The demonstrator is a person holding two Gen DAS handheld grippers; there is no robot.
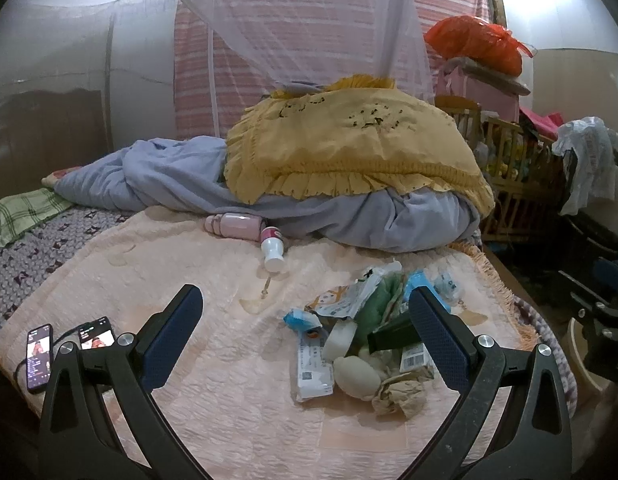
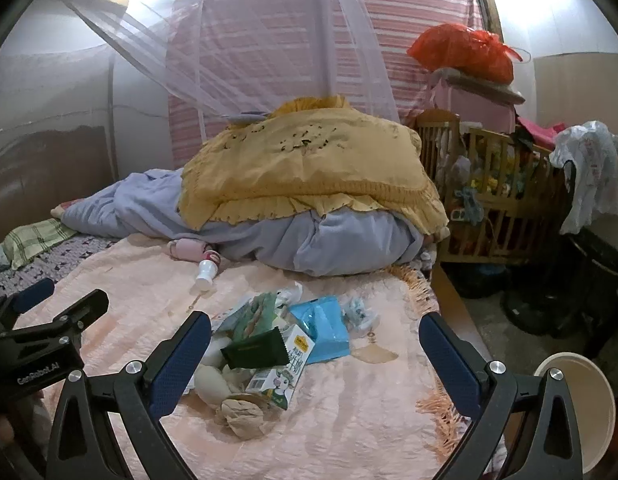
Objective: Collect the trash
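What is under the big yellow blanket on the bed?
A bunched gray-blue quilt pokes out under the yellow blanket. Whatever lies deeper inside the heap is covered.

Trash pile (image 1: 361, 344) (wrappers, carton, crumpled paper) heaped on bedspread (image 1: 213, 400).

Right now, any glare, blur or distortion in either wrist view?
Left wrist view: strong fisheye bending, dark vignette corners, blown-out glare top right; trash pile sharp between the open left hand-held gripper. Right wrist view: same warp, glare on both upper walls; trash pile and right hand-held gripper in focus.
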